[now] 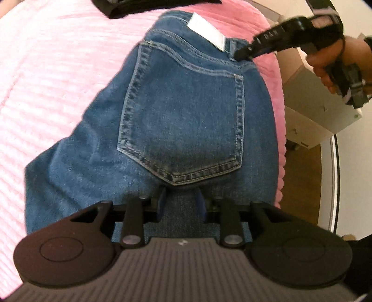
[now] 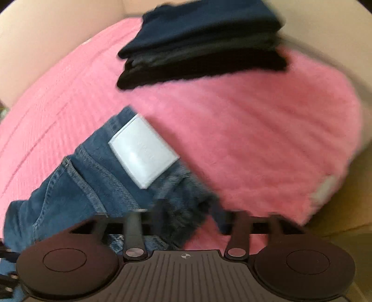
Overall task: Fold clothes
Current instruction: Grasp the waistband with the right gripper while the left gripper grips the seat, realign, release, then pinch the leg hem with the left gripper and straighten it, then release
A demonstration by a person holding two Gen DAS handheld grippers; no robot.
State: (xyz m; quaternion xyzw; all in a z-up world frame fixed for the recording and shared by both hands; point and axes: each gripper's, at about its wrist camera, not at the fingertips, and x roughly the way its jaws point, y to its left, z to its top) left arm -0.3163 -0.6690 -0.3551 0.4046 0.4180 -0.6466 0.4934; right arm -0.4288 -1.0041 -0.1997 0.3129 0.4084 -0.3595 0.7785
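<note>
A pair of blue jeans (image 1: 181, 111) lies back side up on a pink blanket (image 1: 46, 93), showing a back pocket and a white waistband label (image 1: 207, 30). My left gripper (image 1: 181, 205) is at the near end of the jeans, below the pocket, its blue pads (image 1: 200, 204) shut on a fold of denim. My right gripper (image 1: 241, 54), held by a hand (image 1: 325, 62), has its tip on the waistband's right end. In the blurred right wrist view, this gripper (image 2: 190, 218) holds the jeans (image 2: 81, 185) just below the label (image 2: 143, 151).
A stack of folded dark clothes (image 2: 200, 46) sits at the far side of the blanket (image 2: 255, 127), also seen as a black edge (image 1: 116, 9). The bed's right edge drops to a brown floor (image 1: 300, 185). Pale boxes (image 1: 313, 116) stand beside it.
</note>
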